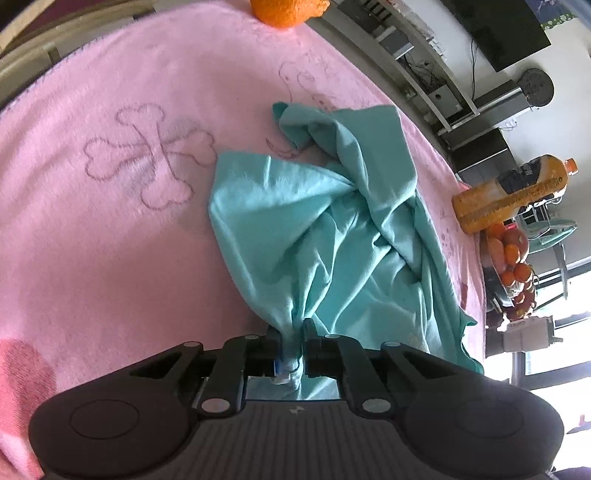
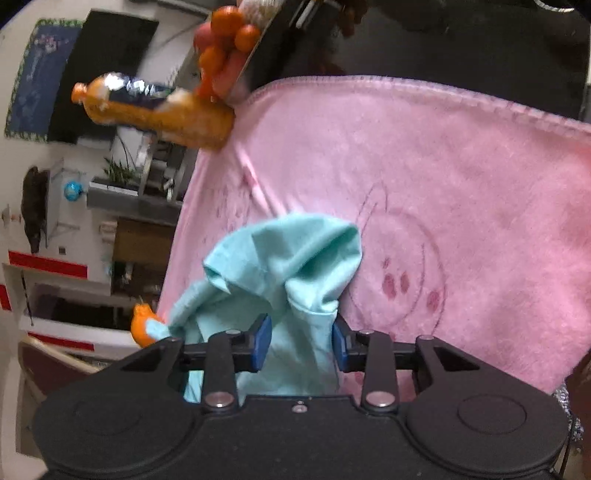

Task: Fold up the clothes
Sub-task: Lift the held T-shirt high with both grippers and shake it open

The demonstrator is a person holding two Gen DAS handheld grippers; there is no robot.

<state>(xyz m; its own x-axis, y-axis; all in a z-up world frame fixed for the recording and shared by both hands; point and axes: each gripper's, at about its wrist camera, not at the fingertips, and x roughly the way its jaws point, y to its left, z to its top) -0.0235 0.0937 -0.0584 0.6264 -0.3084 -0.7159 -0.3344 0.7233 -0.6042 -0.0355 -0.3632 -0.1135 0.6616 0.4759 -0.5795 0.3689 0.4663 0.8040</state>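
A crumpled teal garment lies on a pink blanket. My left gripper is shut on a bunched edge of the garment, which stretches away from the jaws. In the right wrist view the garment bulges up between my right gripper's blue pads. The jaws stand apart, with cloth lying in the gap between them. The pink blanket spreads beyond.
An orange drink bottle lies at the blanket's edge beside a bowl of oranges. The bottle and fruit also show in the right wrist view. An orange object sits at the far edge. Shelves and a dark screen stand beyond.
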